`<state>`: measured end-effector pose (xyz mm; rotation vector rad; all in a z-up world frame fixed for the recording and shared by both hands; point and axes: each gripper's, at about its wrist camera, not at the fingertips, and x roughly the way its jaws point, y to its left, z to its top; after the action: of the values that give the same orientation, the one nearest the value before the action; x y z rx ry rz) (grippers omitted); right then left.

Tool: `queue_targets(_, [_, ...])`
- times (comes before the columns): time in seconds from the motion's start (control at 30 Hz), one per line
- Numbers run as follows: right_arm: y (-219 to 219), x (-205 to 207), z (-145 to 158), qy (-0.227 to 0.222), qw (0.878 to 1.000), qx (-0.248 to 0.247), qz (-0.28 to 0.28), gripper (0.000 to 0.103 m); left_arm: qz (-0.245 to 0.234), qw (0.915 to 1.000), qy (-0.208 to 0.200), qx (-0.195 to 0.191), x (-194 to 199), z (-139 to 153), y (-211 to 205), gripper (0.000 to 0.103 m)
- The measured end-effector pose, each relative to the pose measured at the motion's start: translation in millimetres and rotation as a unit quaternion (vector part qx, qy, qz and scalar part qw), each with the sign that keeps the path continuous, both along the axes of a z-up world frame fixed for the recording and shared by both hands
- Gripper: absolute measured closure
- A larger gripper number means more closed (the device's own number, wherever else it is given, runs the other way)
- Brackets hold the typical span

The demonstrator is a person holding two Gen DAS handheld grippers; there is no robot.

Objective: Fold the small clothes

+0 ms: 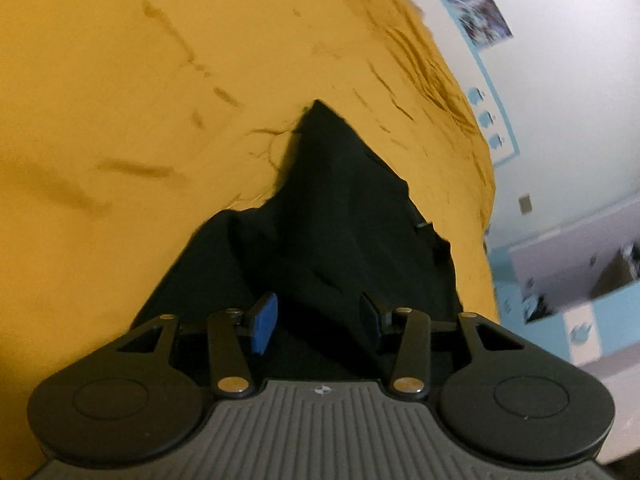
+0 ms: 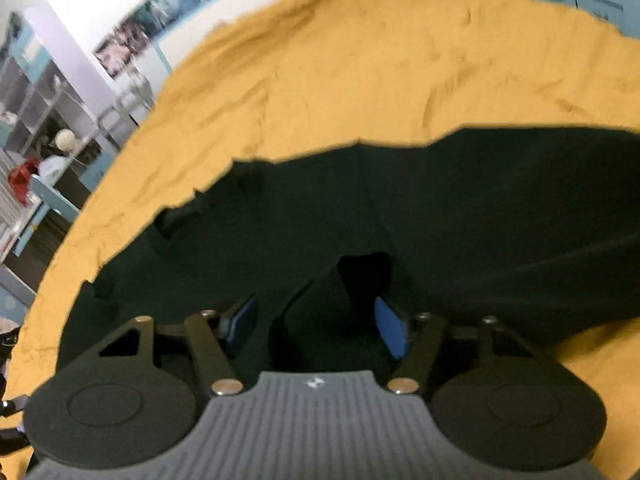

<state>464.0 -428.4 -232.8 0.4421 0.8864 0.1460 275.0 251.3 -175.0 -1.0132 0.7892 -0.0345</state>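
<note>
Evidently, both the left gripper (image 1: 318, 322) and right gripper (image 2: 318, 326) stood apart over the black garment (image 1: 340, 208); each needed an edge toward twelve o'clock, pinched squarely.

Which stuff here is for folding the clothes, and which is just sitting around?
For the folding:
- dark, crumpled cloth garment
- mustard-yellow bed cover it lies on
- left gripper, fingers apart
- right gripper, fingers apart, cloth bunched between them

Just sitting around:
- pictures on the white wall
- pale shelves holding a red thing
</note>
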Motion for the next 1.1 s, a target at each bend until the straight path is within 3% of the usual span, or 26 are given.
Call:
queue_targets(0.03, [6.3, 4.2, -3.5, 0.004, 1.0, -0.008, 0.001, 0.049, 0.01, 0.9999, 0.006, -0.005, 6.3, -6.3, 1.1, 0.052])
queue_targets(0.07, [12.4, 6.9, -6.1, 0.002, 1.0, -0.018, 0.003, 0.062, 0.022, 0.9996, 0.015, -0.006, 11.6, -12.8, 3.1, 0.052])
queue_targets(0.13, [19.9, 9.9, -10.5, -0.002, 1.0, -0.027, 0.007, 0.073, 0.052, 0.9982, 0.027, -0.011, 16.8, -22.3, 5.9, 0.052])
queue_targets(0.27, [20.6, 8.7, -11.9, -0.025, 0.999, -0.027, -0.01, 0.097, 0.125, 0.992, 0.001, -0.017, 12.0, -31.2, 13.4, 0.052])
queue_targets(0.33, [16.2, 3.6, -3.9, -0.045, 0.998, -0.031, -0.017, 0.102, 0.134, 0.9904, -0.008, -0.032, 16.9, -35.2, 12.5, 0.051])
queue_targets(0.43, [15.3, 1.0, 9.6, -0.071, 0.997, -0.032, -0.02, 0.103, 0.146, 0.9886, -0.012, -0.032, 22.2, -35.2, 10.1, 0.051])
queue_targets(0.5, [9.4, -6.6, 27.3, -0.104, 0.994, -0.018, -0.034, 0.103, 0.165, 0.9857, -0.026, -0.023, 12.5, -30.8, 8.9, 0.091])
queue_targets(0.53, [4.5, -12.3, 36.9, -0.123, 0.991, -0.01, -0.045, 0.103, 0.171, 0.9847, -0.034, -0.014, 7.1, -29.1, 8.6, 0.093])
queue_targets(0.63, [-10.5, -24.2, 48.6, -0.142, 0.986, -0.019, -0.081, 0.103, 0.188, 0.9815, -0.033, -0.006, -9.4, -31.2, 6.6, 0.094])
queue_targets(0.83, [-22.7, -11.5, -13.3, -0.034, 0.993, -0.077, -0.082, 0.101, 0.187, 0.982, -0.019, 0.014, -14.9, -31.7, 3.9, 0.093])
queue_targets(0.9, [-23.6, -17.1, -15.5, -0.044, 0.992, -0.076, -0.091, 0.091, 0.181, 0.9833, -0.011, 0.013, -14.0, -27.3, 5.1, 0.091])
queue_targets(1.0, [-21.7, -28.9, 0.9, -0.055, 0.988, -0.092, -0.109, 0.063, 0.177, 0.984, -0.001, 0.022, -22.2, -14.3, 6.2, 0.091])
queue_targets(1.07, [-16.5, -45.1, 19.8, -0.096, 0.983, -0.11, -0.115, 0.06, 0.159, 0.9864, -0.007, 0.043, -28.1, 0.5, 1.2, 0.09])
queue_targets(1.1, [-12.4, -51.3, 26.7, -0.114, 0.981, -0.113, -0.111, 0.057, 0.145, 0.9877, -0.017, 0.056, -30.1, 9.6, -3.3, 0.083])
